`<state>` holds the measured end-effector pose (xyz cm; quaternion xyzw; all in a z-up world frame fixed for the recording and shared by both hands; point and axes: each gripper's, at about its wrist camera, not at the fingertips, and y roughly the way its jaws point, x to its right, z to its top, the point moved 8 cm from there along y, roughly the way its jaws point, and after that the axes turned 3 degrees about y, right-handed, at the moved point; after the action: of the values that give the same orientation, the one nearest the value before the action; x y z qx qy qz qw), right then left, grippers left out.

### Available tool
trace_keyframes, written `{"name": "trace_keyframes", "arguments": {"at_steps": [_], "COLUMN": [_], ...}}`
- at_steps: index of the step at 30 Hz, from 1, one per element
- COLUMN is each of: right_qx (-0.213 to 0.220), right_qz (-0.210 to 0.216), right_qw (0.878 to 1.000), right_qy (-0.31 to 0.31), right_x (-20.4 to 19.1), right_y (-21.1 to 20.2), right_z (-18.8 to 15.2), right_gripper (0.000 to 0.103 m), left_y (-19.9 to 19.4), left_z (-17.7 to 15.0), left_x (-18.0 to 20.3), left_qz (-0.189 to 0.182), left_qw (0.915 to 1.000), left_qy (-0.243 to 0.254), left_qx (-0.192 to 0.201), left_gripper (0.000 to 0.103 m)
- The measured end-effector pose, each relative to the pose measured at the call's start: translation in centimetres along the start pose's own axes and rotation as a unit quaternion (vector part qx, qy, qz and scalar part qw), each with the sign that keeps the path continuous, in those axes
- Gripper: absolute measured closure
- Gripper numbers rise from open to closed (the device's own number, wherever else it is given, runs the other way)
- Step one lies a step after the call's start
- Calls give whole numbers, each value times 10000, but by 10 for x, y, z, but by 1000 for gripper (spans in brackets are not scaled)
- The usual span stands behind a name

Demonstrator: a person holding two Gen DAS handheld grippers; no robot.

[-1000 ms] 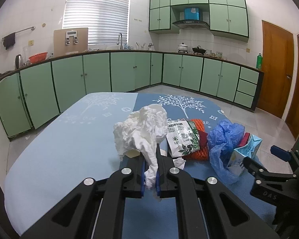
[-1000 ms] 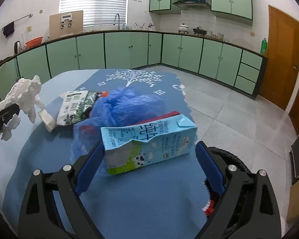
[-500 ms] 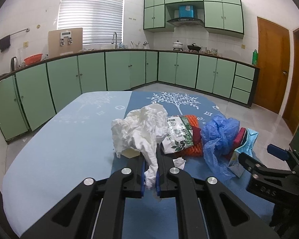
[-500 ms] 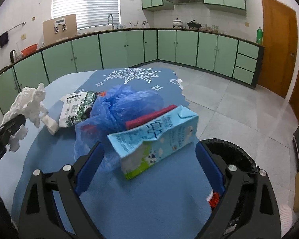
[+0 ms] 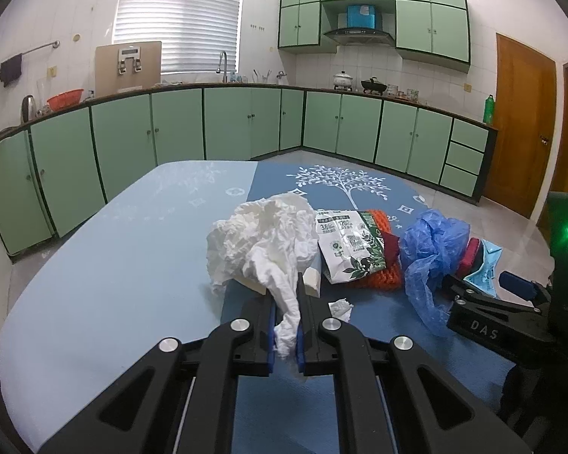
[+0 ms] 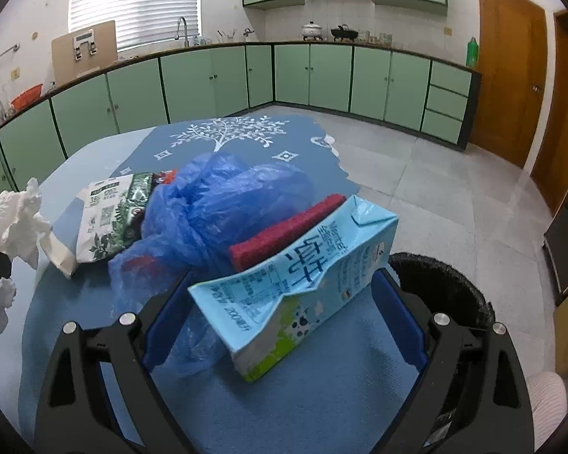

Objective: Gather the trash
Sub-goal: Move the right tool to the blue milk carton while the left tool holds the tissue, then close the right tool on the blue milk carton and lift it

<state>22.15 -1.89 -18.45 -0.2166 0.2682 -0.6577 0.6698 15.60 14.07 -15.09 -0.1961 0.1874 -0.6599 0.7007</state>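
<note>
Trash crowds our blue table: our left gripper pinches crumpled white tissue tight. Our right gripper gapes wide around a dented, tilted milk carton, pads apart from it. A wrinkled blue bag half hides the red sponge and printed packet.

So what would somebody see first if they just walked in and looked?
Probably the crumpled white tissue, pinched in the left gripper above the blue table. Next, the dented blue milk carton lying between the right gripper's wide-open jaws, with a puffy blue plastic bag just behind it.
</note>
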Motion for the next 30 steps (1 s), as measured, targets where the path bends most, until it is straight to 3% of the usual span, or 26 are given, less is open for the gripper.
{"name": "trace_keyframes", "arguments": {"at_steps": [7, 10, 15, 21, 27, 30], "right_qx": [-118, -130, -50, 70, -57, -203], "right_qz": [582, 754, 964, 1009, 831, 780], "right_qw": [9980, 9966, 9945, 9937, 9959, 9964], "right_qy": [-203, -307, -395, -492, -353, -260], "right_x": [-3, -3, -3, 2, 16, 20], "right_y": [-7, -15, -32, -49, -52, -46], "right_z": [-8, -12, -13, -9, -17, -27], "right_gripper": [41, 48, 50, 61, 62, 47], "left_y": [0, -3, -6, -10, -14, -15], "left_z": [-1, -3, -3, -5, -3, -3], "left_x": [0, 3, 12, 22, 31, 37], "left_qz": [-23, -29, -81, -206, -274, -299], "left_qw": [10000, 10000, 9999, 9996, 9992, 9990], "left_qy": [11, 42, 135, 205, 278, 319], "left_qx": [8, 31, 53, 3, 18, 19], "left_gripper": [95, 95, 95, 95, 95, 95]}}
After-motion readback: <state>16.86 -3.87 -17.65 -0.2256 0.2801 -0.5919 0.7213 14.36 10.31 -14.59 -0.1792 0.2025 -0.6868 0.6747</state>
